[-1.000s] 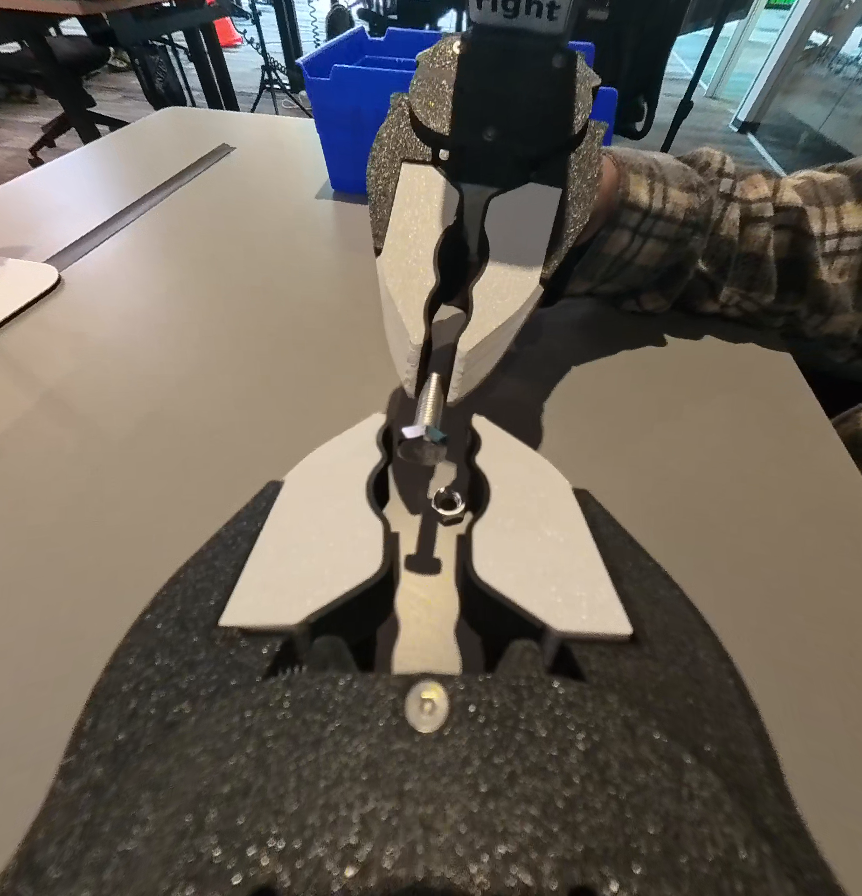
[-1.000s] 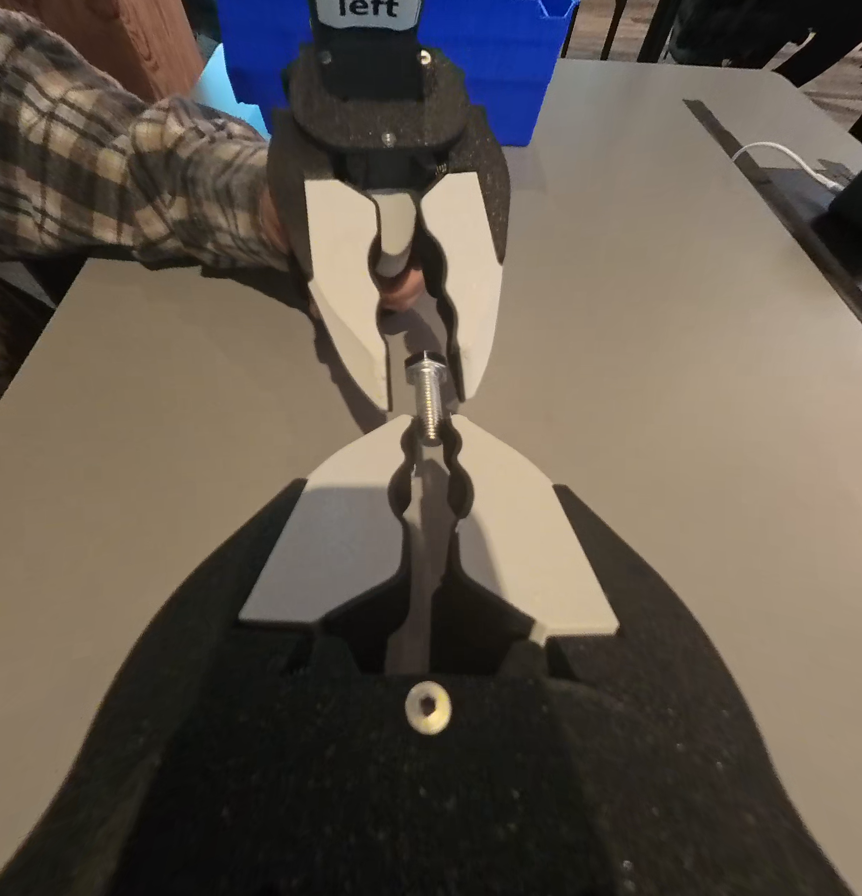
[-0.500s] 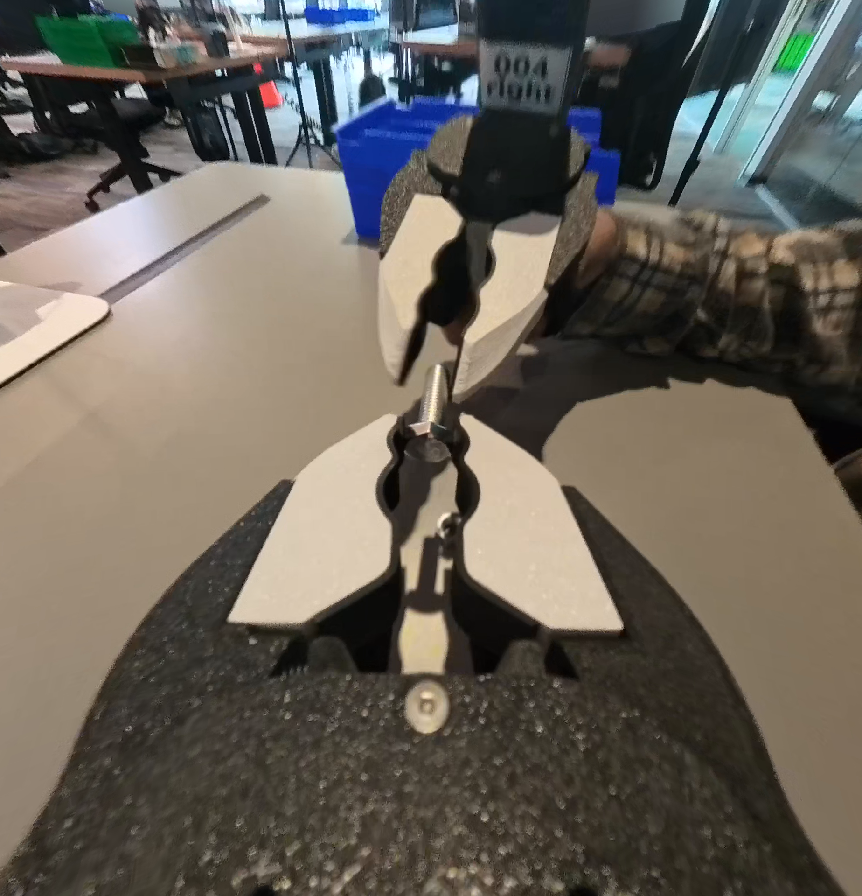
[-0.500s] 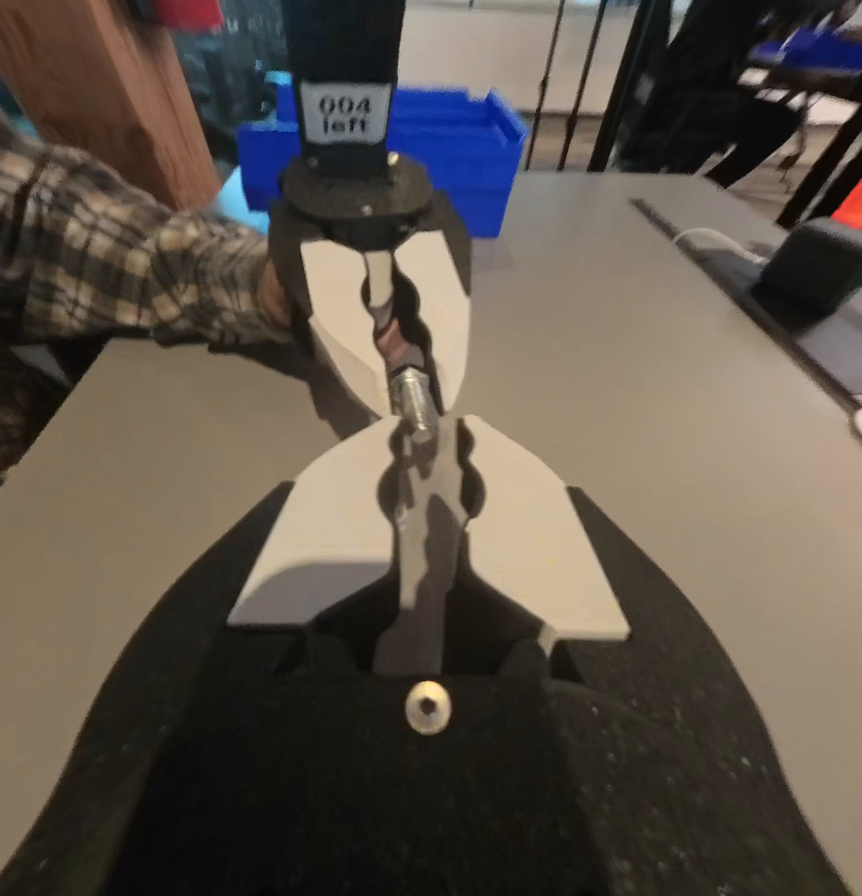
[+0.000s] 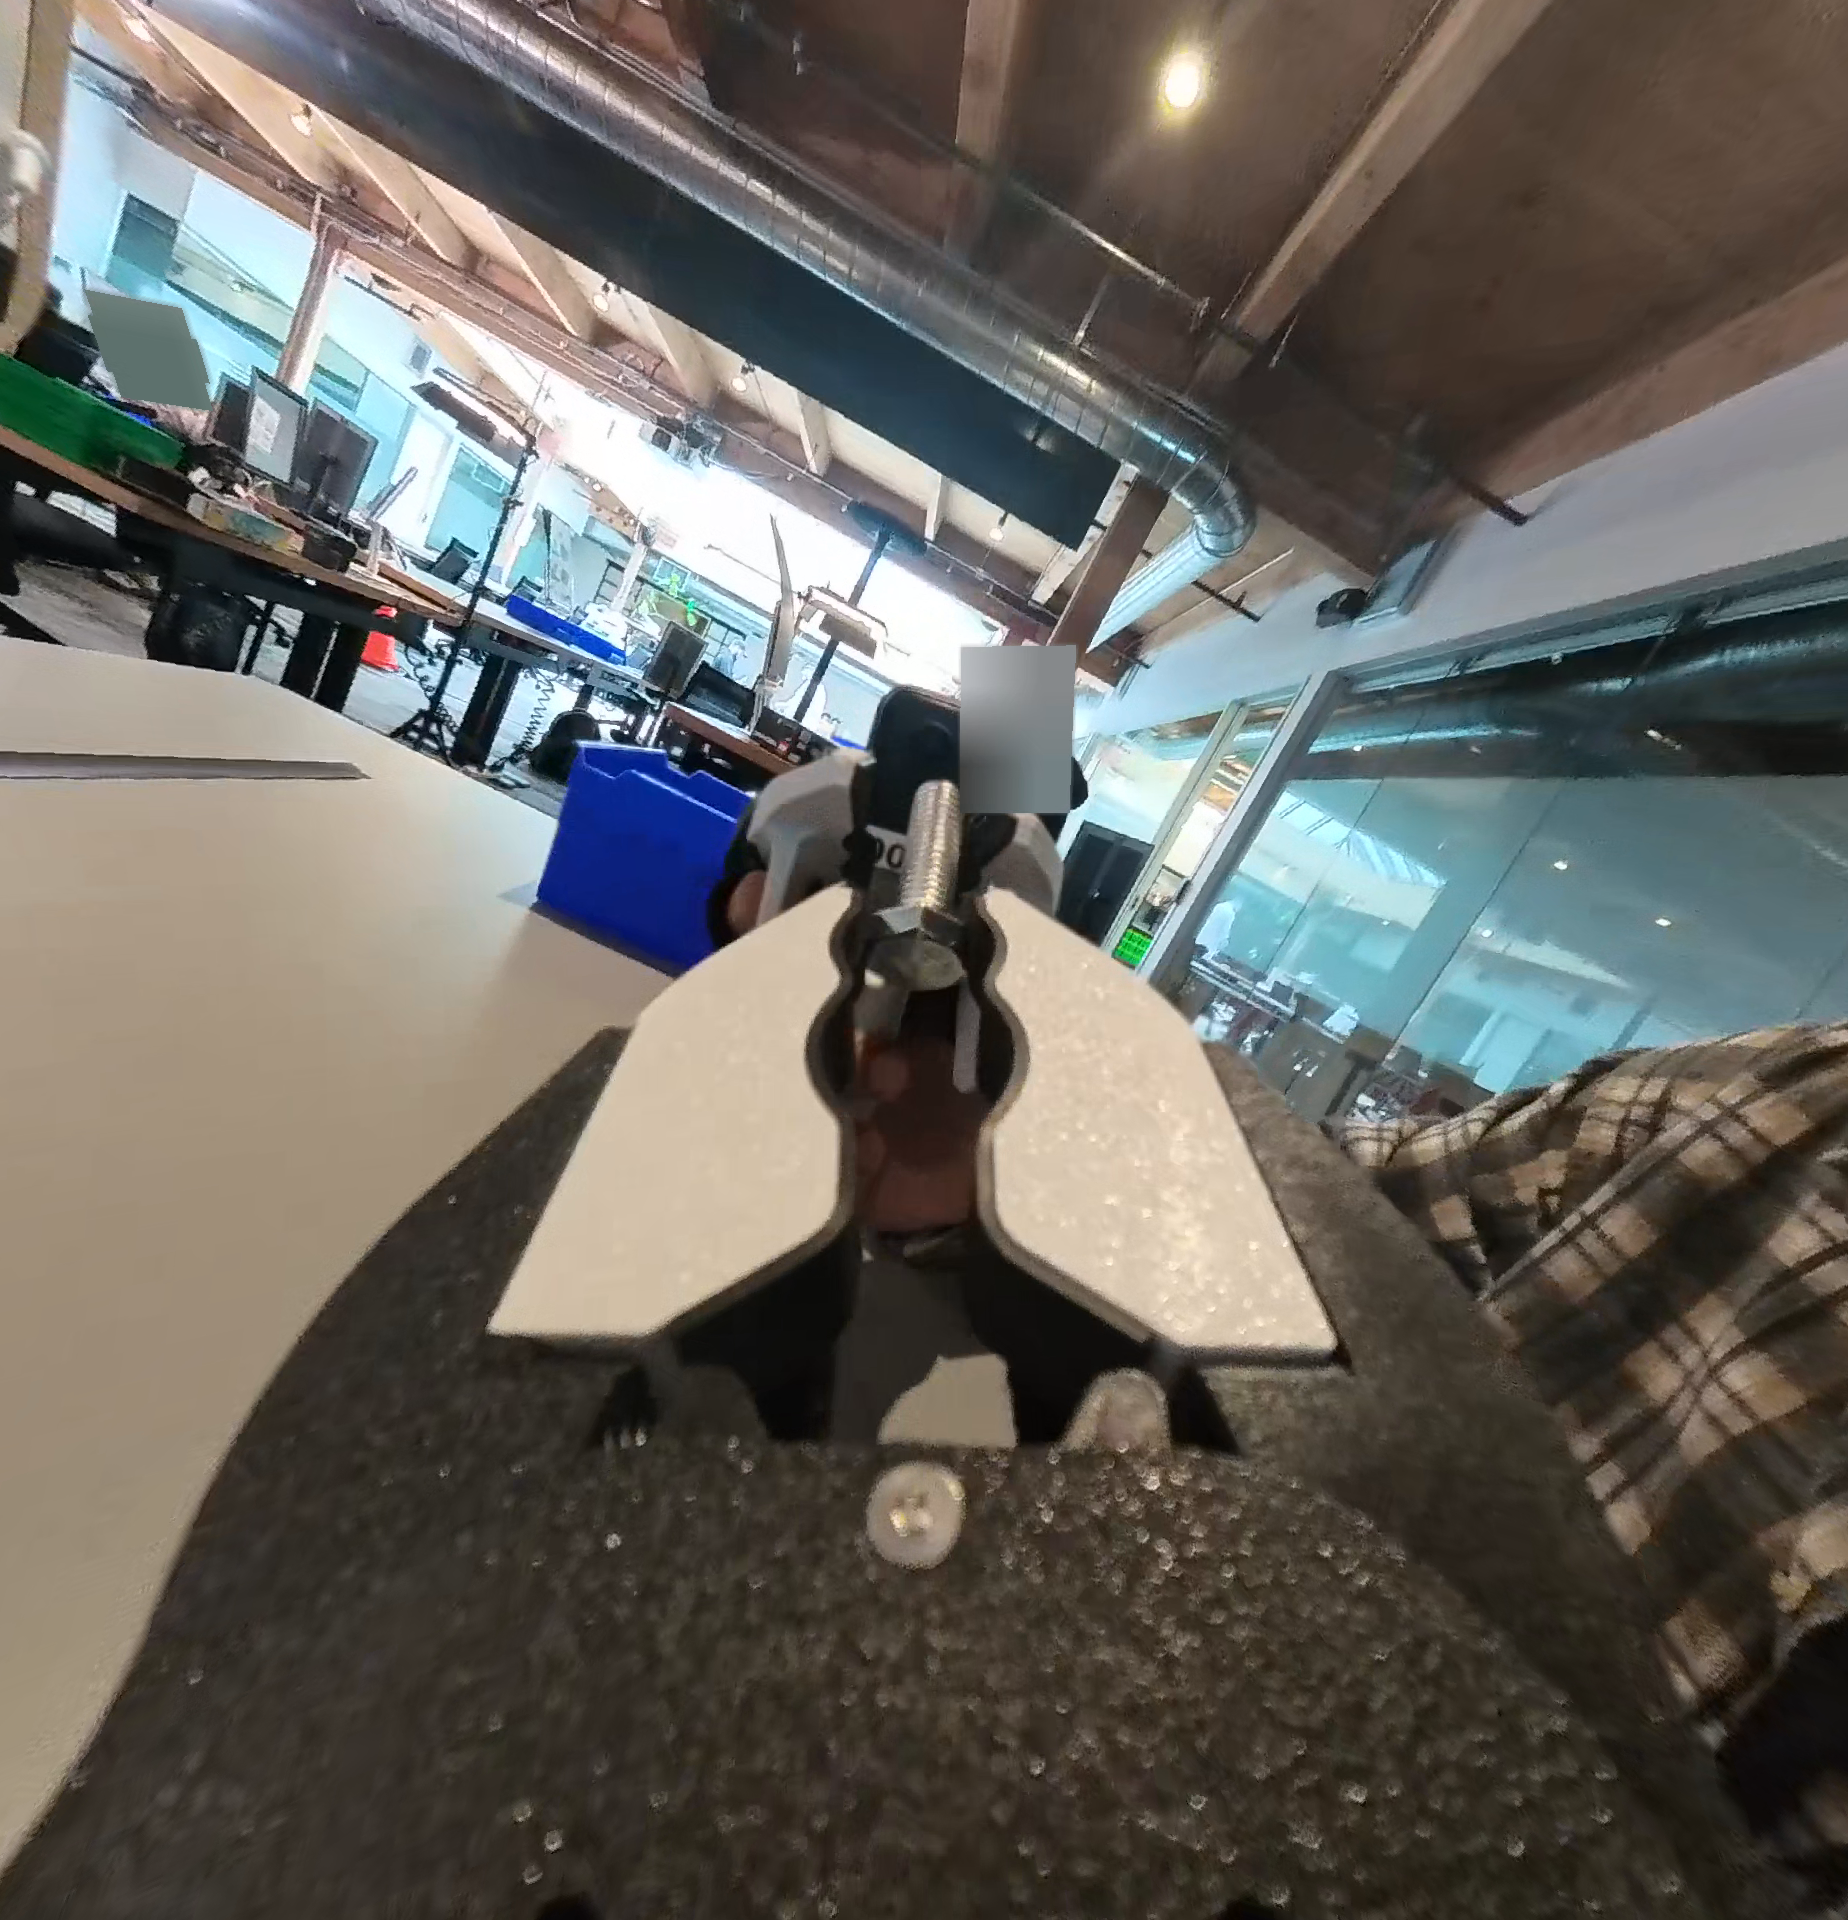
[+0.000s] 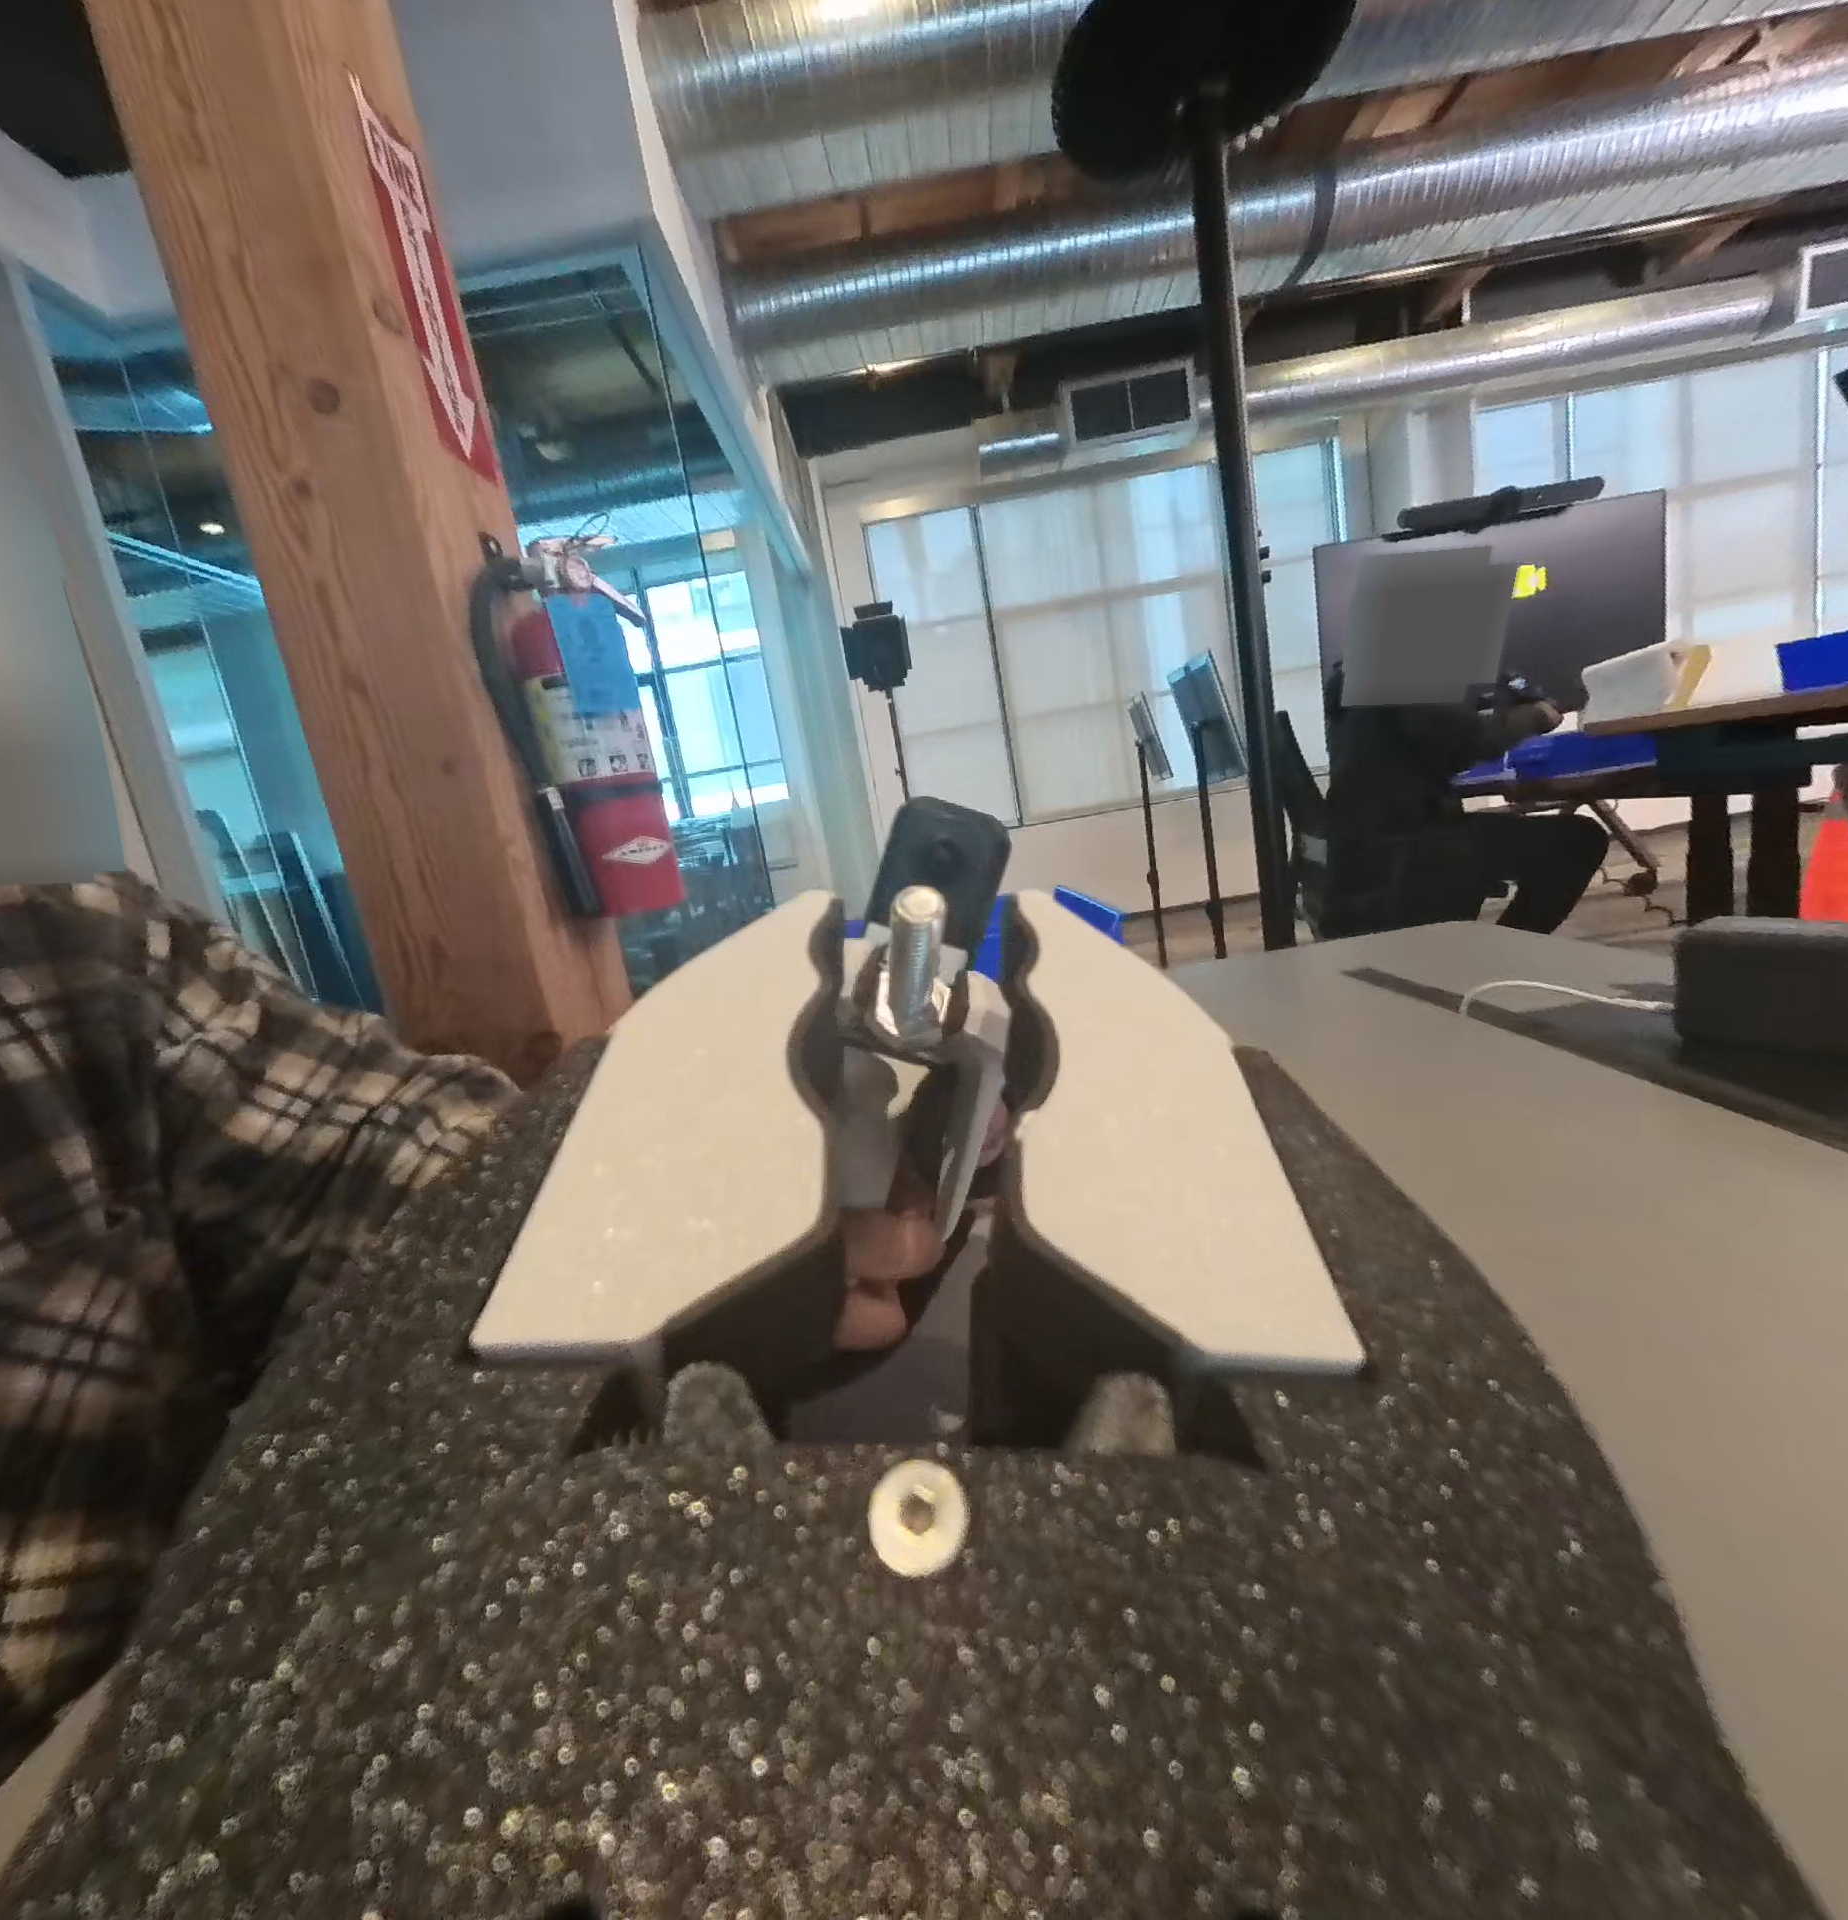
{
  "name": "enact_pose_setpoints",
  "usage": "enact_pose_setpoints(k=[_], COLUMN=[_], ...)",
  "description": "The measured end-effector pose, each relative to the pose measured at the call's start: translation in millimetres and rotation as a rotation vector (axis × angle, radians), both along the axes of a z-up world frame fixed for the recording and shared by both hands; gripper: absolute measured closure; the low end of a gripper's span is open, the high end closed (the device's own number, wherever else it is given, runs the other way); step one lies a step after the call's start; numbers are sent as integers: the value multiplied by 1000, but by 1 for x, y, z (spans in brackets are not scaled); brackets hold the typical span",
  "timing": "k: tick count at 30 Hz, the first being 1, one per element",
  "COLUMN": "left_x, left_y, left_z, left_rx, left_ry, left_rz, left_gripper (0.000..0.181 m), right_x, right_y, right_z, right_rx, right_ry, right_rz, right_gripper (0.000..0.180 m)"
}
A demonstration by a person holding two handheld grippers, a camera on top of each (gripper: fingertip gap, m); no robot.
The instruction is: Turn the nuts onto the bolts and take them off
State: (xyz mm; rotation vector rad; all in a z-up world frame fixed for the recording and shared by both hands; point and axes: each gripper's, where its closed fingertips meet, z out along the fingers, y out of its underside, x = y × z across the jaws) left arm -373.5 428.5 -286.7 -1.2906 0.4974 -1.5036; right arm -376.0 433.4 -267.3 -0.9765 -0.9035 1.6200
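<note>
Your left tongs (image 5: pixel 912 914) are closed down onto the hex head of the bolt (image 5: pixel 935 842). The threaded shank points away from you and upward, clear of the tabletop (image 5: pixel 224 987).

Your right tongs (image 6: pixel 920 902) meet it from the opposite side. Their tips straddle the shank with a gap showing on each side, so they stand partly open and grip nothing. In the right wrist view the bolt's blunt end stands up between those tips, and the hex head sits just below it, pinched by the left fingers (image 6: pixel 870 1101).

As for lettering, a white label (image 5: pixel 884 854) on the right tongs' body peeks out beside the shank, mostly hidden. In the right wrist view a red sign (image 6: pixel 421 270) with white lettering hangs on the wooden post (image 6: pixel 307 520). A red fire extinguisher (image 6: pixel 608 790) below it carries a maker's emblem, printed panels and a blue tag (image 6: pixel 593 665).

A blue bin (image 5: pixel 639 852) sits on the tabletop beyond the tongs, and your plaid sleeve (image 5: pixel 1626 1247) lies to the right.
</note>
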Motion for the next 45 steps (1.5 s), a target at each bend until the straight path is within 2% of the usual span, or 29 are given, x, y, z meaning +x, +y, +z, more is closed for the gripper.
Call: enact_pose_setpoints(k=[3, 7, 10, 11, 13, 16, 21, 28, 45], left_x=[1, 6, 8, 10, 13, 15, 19, 29, 35], left_y=[-2, -5, -5, -4, 0, 0, -1, -10, -13], left_z=[2, 0, -4, -8, -25, -43, -60, -64, -68], left_rx=[-3, 1, 9, 19, 56, 142, 211, 245, 240], left_ry=[-11, 13, 64, 121, 305, 530, 714, 731, 746], left_rz=[-13, -30, -44, -44, -8, 44, 63, 19, 4], left_gripper=[163, 163, 162, 161, 141, 141, 144, 153, 156], right_x=[-4, -3, -3, -2, 0, 4, 6, 1, -5], right_y=[-3, -8, -7, -7, -4, -4, -10, -18, -23], right_z=[-3, -1, -5, -8, -16, -32, -45, -50, -47], right_rx=[4, 6, 21, 29, 60, 110, 123, 104, 112], right_ry=[-14, -4, -74, -123, -236, -415, -530, -550, -528], right_rz=[17, 54, 71, 74, 61, 47, 91, 141, 155], right_gripper=[154, 170, 171, 171, 170, 171, 171, 171, 171])
